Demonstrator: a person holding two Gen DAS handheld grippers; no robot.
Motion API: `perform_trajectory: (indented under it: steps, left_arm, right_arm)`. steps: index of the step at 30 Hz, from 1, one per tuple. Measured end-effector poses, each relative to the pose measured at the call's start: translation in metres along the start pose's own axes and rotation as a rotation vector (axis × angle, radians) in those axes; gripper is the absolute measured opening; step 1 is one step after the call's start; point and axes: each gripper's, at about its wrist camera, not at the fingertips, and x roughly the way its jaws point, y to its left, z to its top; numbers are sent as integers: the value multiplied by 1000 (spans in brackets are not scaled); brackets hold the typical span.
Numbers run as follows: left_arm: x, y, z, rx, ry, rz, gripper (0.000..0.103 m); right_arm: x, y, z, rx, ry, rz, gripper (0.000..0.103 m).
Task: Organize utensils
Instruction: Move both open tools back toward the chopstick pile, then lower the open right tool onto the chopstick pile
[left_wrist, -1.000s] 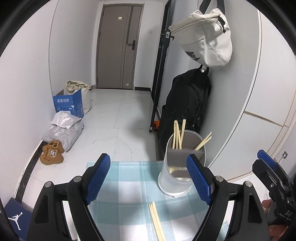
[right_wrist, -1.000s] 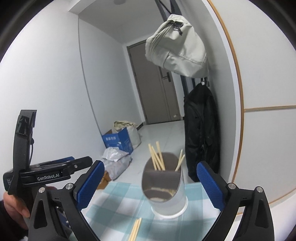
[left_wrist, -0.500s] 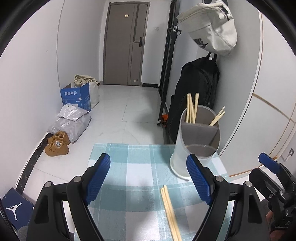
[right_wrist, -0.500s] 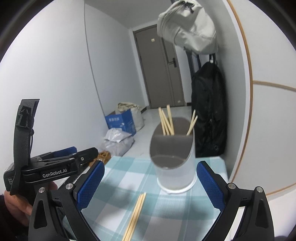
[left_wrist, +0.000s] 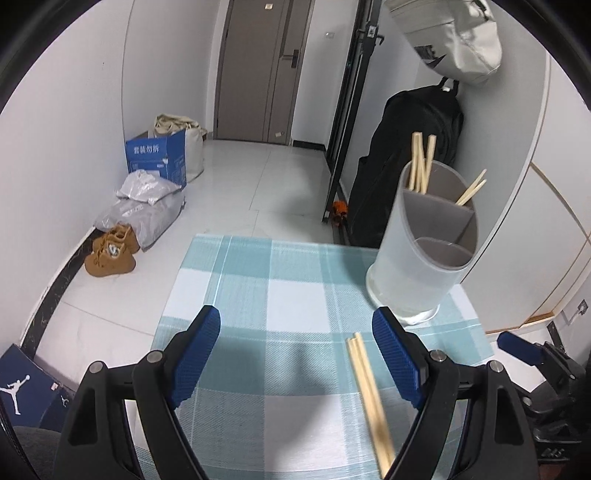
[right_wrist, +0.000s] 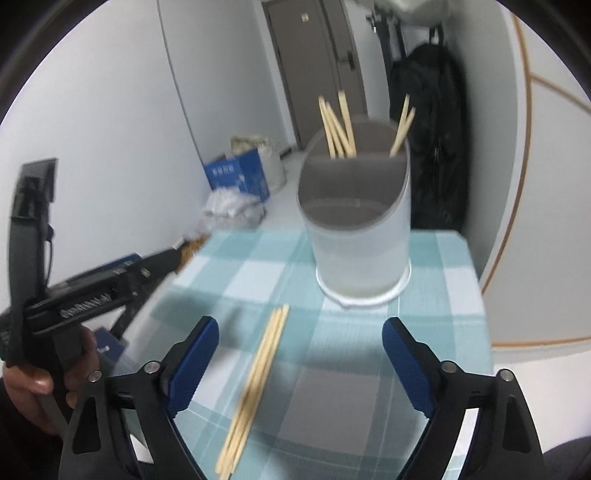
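A frosted utensil holder (left_wrist: 421, 254) (right_wrist: 356, 221) with grey dividers stands on the teal checked cloth (left_wrist: 295, 295) (right_wrist: 258, 266). Several wooden chopsticks stick up from its rear compartments. A loose pair of chopsticks (left_wrist: 369, 391) (right_wrist: 255, 384) lies on the cloth in front of the holder. My left gripper (left_wrist: 301, 354) hovers open above the cloth, the loose pair just inside its right finger. My right gripper (right_wrist: 299, 363) hangs over the pair, which lies between its fingers nearer the left one; its jaws are closing and the pads touch nothing.
The small table ends just behind the holder, with a white wall panel to the right. A black backpack (left_wrist: 406, 166) and a pale bag (left_wrist: 450, 40) hang beyond it. On the floor at left lie a blue box (left_wrist: 157, 157), grey parcels and brown shoes (left_wrist: 110, 254).
Both grippers have sunk toward the cloth and tipped downward. The holder and the loose chopsticks now appear larger and nearer. The right gripper's fingers stand slightly closer together.
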Motion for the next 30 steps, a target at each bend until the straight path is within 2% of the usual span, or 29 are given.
perform_trajectory:
  steps: [2, 6, 8, 12, 13, 14, 15, 19, 22, 30]
  left_arm:
    - [8, 6, -2, -11, 39, 12, 81]
    - [19, 18, 1, -59, 91, 13, 81]
    - [24, 23, 2, -78, 106, 18, 81]
    - [28, 33, 4, -121, 120, 17, 81]
    - [28, 35, 4, -127, 122, 15, 81]
    - [28, 37, 5, -133, 123, 14, 81]
    - [29, 39, 5, -137, 127, 14, 81]
    - [34, 48, 6, -157, 145, 10, 81]
    - [34, 53, 7, -174, 147, 4, 81]
    - [40, 71, 8, -268, 180, -32, 81]
  right_arm:
    - [11, 0, -2, 5, 43, 6, 77]
    - [36, 5, -6, -5, 128, 18, 66]
    - [48, 8, -6, -17, 164, 24, 55]
    - [77, 17, -2, -56, 234, 21, 49]
    - [84, 19, -1, -64, 252, 14, 42]
    - [91, 21, 0, -73, 271, 3, 30]
    - [99, 23, 2, -85, 292, -23, 27]
    - [120, 24, 9, -102, 343, -92, 25]
    - [128, 25, 9, -108, 380, -94, 23]
    - [133, 38, 14, -159, 397, -114, 23]
